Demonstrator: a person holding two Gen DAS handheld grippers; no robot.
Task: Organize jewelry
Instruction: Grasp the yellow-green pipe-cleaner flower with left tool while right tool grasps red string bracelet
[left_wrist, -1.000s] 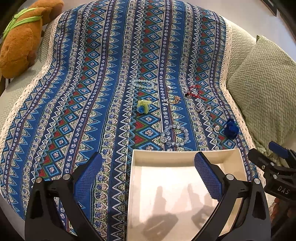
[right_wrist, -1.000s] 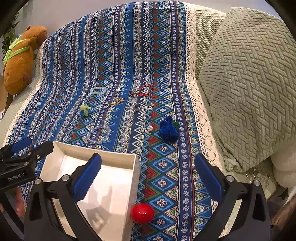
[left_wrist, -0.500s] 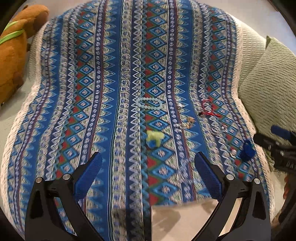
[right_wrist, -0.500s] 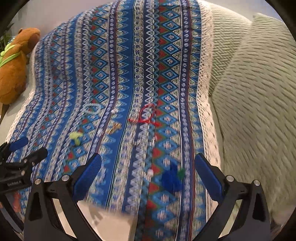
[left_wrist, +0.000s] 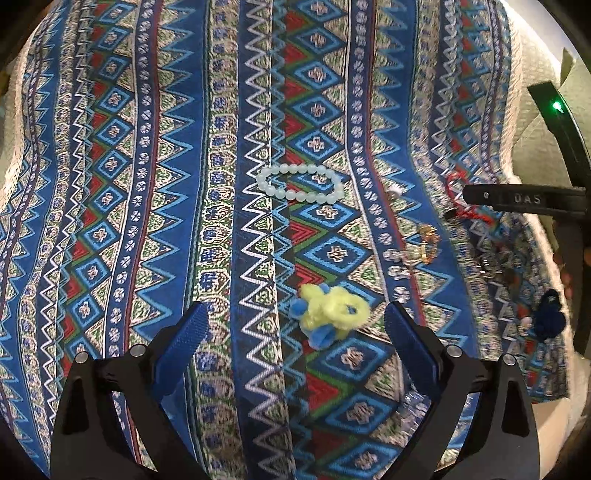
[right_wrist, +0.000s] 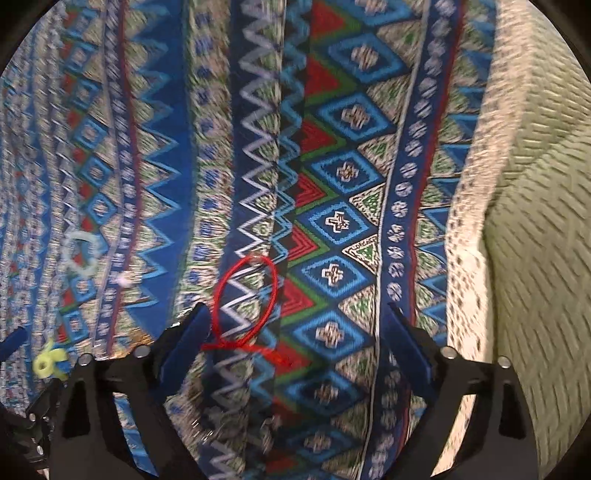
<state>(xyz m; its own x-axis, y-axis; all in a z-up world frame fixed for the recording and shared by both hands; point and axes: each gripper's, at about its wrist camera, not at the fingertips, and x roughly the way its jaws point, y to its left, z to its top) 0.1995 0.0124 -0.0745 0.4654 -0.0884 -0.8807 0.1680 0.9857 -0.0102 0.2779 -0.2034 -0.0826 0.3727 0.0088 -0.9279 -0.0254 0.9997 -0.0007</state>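
My left gripper (left_wrist: 295, 325) is open, low over the patterned blue cloth (left_wrist: 147, 184), with a fuzzy yellow and blue ornament (left_wrist: 328, 314) lying between its fingertips. A pale green bead bracelet (left_wrist: 299, 184) lies beyond it. Gold and silver pieces (left_wrist: 424, 243) lie to the right, and a dark blue fuzzy ornament (left_wrist: 550, 321) at the far right. My right gripper (right_wrist: 295, 328) is open, and a red string bracelet (right_wrist: 245, 302) lies between its fingers, near the left one. The right wrist view is blurred; the bead bracelet (right_wrist: 79, 254) and yellow ornament (right_wrist: 50, 363) show at its left.
The right gripper's black body (left_wrist: 524, 199) crosses the right side of the left wrist view, over the red string. A green knitted cushion (right_wrist: 535, 221) borders the cloth's white lace edge (right_wrist: 469, 221) on the right.
Both grippers have moved forward and down toward the cloth. The white box has dropped out of both views. The yellow ornament now lies between the left fingers, the red string between the right ones.
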